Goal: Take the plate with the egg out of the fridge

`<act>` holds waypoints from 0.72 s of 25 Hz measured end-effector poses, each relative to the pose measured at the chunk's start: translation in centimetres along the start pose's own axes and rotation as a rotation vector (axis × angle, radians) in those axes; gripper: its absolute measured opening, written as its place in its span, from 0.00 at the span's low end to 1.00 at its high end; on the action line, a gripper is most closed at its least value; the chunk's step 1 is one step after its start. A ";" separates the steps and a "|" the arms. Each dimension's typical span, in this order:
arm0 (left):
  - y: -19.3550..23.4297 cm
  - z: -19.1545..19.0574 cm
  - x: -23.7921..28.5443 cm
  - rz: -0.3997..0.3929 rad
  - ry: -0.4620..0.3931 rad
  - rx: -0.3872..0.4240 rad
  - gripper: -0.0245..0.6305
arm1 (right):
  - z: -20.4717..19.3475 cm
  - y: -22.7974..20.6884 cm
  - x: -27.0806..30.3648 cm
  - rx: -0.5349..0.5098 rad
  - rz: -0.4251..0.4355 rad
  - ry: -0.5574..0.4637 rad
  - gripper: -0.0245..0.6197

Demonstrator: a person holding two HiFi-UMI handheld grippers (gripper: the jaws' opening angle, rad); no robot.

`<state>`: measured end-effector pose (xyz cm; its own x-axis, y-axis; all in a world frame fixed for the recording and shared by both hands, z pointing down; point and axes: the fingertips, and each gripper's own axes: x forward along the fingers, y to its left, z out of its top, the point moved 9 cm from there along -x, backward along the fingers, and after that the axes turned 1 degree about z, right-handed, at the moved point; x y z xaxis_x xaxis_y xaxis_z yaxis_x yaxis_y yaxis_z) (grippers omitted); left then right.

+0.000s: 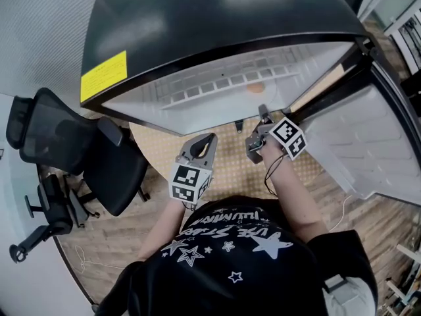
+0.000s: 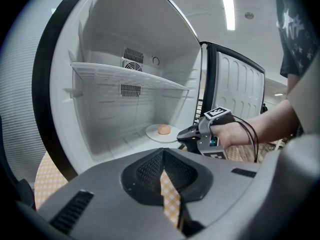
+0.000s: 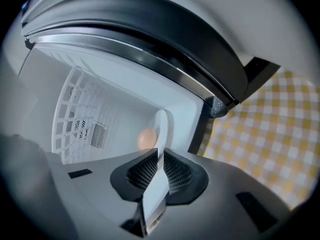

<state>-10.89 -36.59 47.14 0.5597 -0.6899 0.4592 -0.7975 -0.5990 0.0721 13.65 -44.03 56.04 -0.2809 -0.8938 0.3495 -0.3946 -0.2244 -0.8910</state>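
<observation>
The right claw (image 3: pixel 159 154) is clamped on the near rim of the plate (image 2: pixel 156 134), the thin white edge caught between its ribbed pads just inside the fridge's open mouth. The plate lies on the floor of the fridge (image 2: pixel 100 114), below the fridge's wire shelf (image 2: pixel 125 76), close to the front and towards the side where the door (image 2: pixel 240 84) hangs. The egg (image 2: pixel 164 129) rests loose on it, pale brown, smooth and rounded, with nothing to stop it rolling. The left claw (image 2: pixel 163 154) hangs outside the fridge, jaws drawn together on nothing.

I'd reckon the plate is light, stiff and glazed slick, so a hold on one side of the rim may sag or slip; a deep bite and a level carry would suit it. The egg is the fragile part: any tilt and it runs off. The fridge's lining is glossy white plastic, its shell dark, and it stands on a chequered yellow worktop (image 3: pixel 270 134)
</observation>
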 end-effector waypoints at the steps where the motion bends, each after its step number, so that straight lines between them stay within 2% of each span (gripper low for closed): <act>1: 0.0 -0.1 -0.1 -0.002 -0.002 -0.001 0.05 | -0.3 -0.1 -0.4 0.000 0.004 0.003 0.12; 7: -0.7 -0.6 -0.9 -0.026 -0.005 0.003 0.05 | -2.3 -0.7 -3.6 -0.007 -0.001 0.022 0.12; 11: -1.2 -1.0 -1.3 -0.037 -0.009 0.011 0.05 | -3.1 -1.2 -4.5 -0.072 0.002 0.071 0.12; 12: -1.3 -1.0 -1.5 -0.038 -0.010 0.012 0.05 | -3.2 -1.3 -4.4 -0.066 0.009 0.078 0.12; 15: -1.5 -1.1 -2.2 -0.036 -0.012 0.013 0.05 | -3.1 -1.6 -4.1 0.006 0.038 0.062 0.24; 18: -1.3 -1.1 -2.8 -0.024 -0.015 0.017 0.05 | -2.5 -1.6 -3.5 0.078 0.073 0.008 0.24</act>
<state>-11.62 -33.40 46.75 0.5817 -0.6814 0.4442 -0.7801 -0.6220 0.0673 13.14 -39.55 56.96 -0.3138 -0.9056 0.2852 -0.3035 -0.1889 -0.9339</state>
